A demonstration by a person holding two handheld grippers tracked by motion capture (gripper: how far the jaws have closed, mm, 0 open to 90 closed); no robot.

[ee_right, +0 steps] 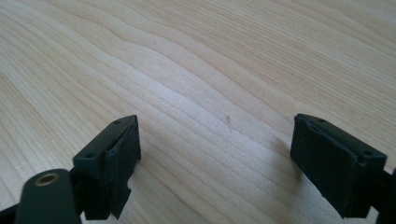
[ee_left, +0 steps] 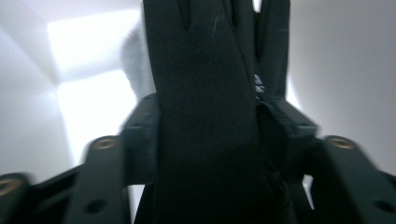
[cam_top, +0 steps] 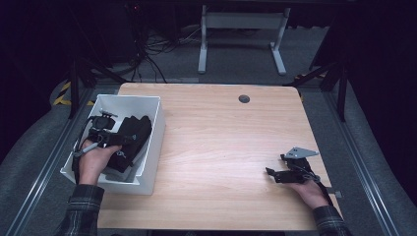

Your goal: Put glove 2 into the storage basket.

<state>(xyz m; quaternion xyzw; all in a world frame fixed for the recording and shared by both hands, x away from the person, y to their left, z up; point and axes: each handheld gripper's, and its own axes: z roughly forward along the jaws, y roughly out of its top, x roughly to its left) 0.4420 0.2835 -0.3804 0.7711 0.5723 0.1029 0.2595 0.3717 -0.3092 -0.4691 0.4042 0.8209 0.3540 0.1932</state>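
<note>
Two grippers in play, one per hand, at a pale wooden table (cam_top: 221,142). Left gripper (cam_top: 129,138) is down inside a white bin (cam_top: 156,129) at the table's left edge, held by the left hand (cam_top: 93,162). Black glove (cam_top: 132,140) lies in the bin, draped toward the bin's right wall, with the gripper's front end right on it.

Left gripper view: glove (ee_left: 205,112) runs up between the two black jaws, finger slits visible at the top; white bin walls (ee_left: 84,70) behind. Jaws stand partly apart with the fabric between them; a slim gap shows on the right side, so the pads seem to have let go rather than pinch. Cannot confirm contact on the left pad.

Right gripper (cam_top: 273,174) rests low over the table near the right edge, held by the right hand (cam_top: 310,191), well apart from the bin. Right gripper view: jaws spread wide, bare wood grain (ee_right: 210,93) between them, nothing gripped.
</note>
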